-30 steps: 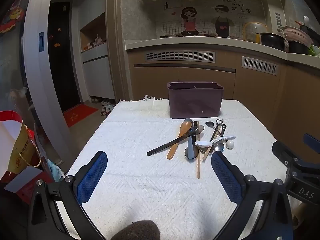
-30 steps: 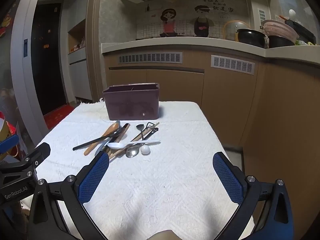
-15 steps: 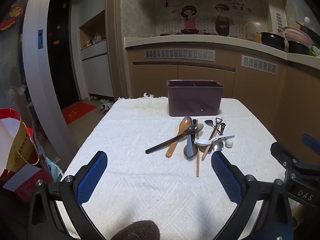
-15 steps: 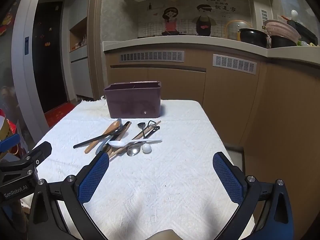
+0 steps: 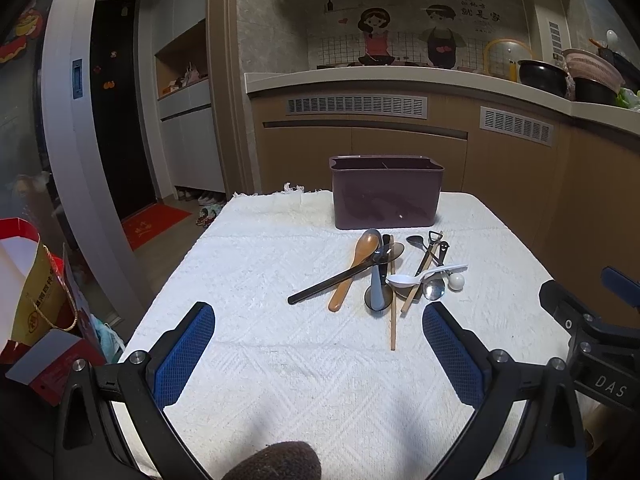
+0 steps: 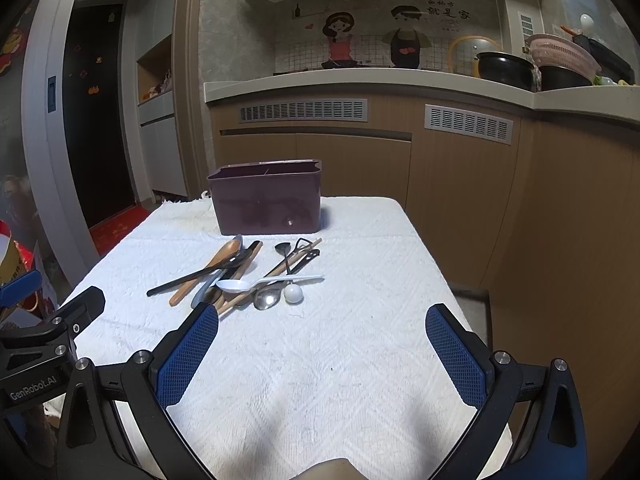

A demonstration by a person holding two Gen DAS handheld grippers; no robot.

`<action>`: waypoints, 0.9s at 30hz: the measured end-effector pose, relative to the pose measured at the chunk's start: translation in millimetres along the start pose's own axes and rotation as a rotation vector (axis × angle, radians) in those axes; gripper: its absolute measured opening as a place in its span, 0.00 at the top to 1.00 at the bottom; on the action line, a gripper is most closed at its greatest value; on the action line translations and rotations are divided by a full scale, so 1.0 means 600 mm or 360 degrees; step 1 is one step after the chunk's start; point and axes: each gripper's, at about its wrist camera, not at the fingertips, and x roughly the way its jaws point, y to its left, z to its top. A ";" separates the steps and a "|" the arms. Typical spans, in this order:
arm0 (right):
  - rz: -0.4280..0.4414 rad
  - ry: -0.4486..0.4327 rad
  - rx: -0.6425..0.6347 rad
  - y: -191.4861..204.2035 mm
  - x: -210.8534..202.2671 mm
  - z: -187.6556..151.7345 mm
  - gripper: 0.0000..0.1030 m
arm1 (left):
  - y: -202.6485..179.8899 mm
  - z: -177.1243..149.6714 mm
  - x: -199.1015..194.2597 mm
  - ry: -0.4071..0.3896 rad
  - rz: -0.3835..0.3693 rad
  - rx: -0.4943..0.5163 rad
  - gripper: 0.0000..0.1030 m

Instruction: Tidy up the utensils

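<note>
A dark purple utensil holder (image 5: 387,191) (image 6: 267,197) stands at the far side of the white-clothed table (image 5: 280,360) (image 6: 340,360). In front of it lies a pile of utensils: a wooden spoon (image 5: 354,268) (image 6: 208,272), a long black utensil (image 5: 332,280), a white plastic spoon (image 5: 420,276) (image 6: 264,283), a metal spoon (image 6: 266,300), chopsticks (image 5: 393,312) and a bottle opener (image 5: 434,240). My left gripper (image 5: 318,348) is open and empty, short of the pile. My right gripper (image 6: 322,352) is open and empty, near the pile's right.
Kitchen counter and cabinets (image 5: 400,128) stand behind the table. A red and yellow paper bag (image 5: 28,292) and a box sit on the floor at the left. The table's right edge (image 6: 440,272) drops to the floor.
Both grippers have moved slightly forward toward the utensil pile; the pile and holder look a little nearer. Nothing was picked up.
</note>
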 end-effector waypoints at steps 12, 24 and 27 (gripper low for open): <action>0.0003 0.0002 0.0007 0.002 -0.003 -0.003 0.00 | 0.000 0.001 0.000 -0.0002 0.0000 -0.0001 0.00; 0.0010 0.0009 0.0003 0.006 -0.005 -0.001 0.00 | -0.001 0.001 0.000 -0.0004 0.0001 -0.0001 0.00; 0.0016 0.0007 -0.0003 0.007 -0.006 -0.002 0.00 | -0.001 0.001 0.000 -0.0003 0.0000 -0.0001 0.00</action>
